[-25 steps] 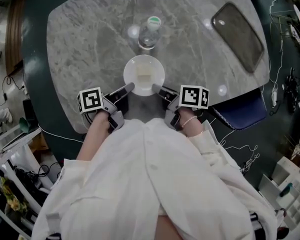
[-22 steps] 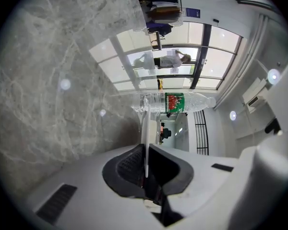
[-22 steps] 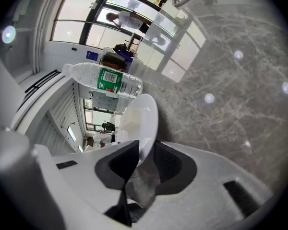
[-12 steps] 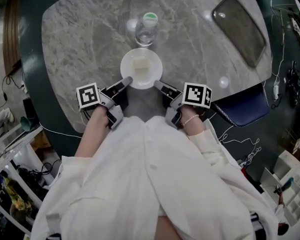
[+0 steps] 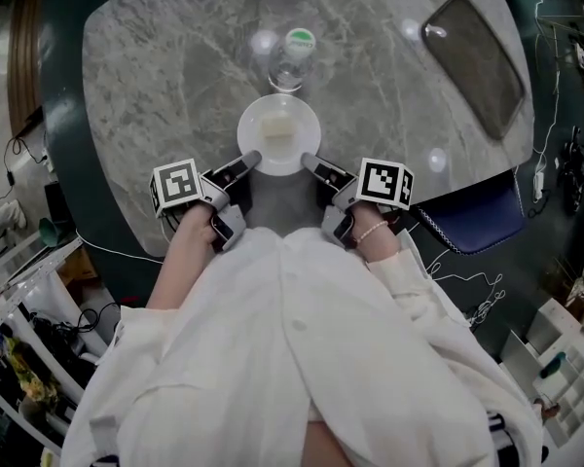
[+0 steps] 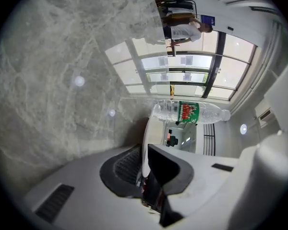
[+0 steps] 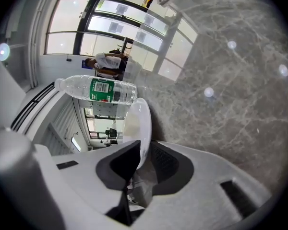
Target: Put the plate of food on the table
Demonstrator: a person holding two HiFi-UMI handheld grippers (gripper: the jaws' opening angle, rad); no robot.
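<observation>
A small white plate (image 5: pixel 278 136) with a pale block of food (image 5: pixel 276 127) on it sits low over the grey marble table (image 5: pixel 175 76), near its front edge. My left gripper (image 5: pixel 250 159) is shut on the plate's left rim (image 6: pixel 145 143), and my right gripper (image 5: pixel 308 161) is shut on its right rim (image 7: pixel 143 128). Both gripper views show the plate edge-on between the pads. Whether the plate touches the table I cannot tell.
A clear water bottle (image 5: pixel 290 58) with a green cap stands just beyond the plate, seen lying sideways in the left gripper view (image 6: pixel 192 111) and the right gripper view (image 7: pixel 98 91). A dark tray (image 5: pixel 477 61) lies at the table's far right. A blue chair (image 5: pixel 472 217) stands at the right.
The plate and both grippers have shifted only slightly against the table. The grip on both rims is the same.
</observation>
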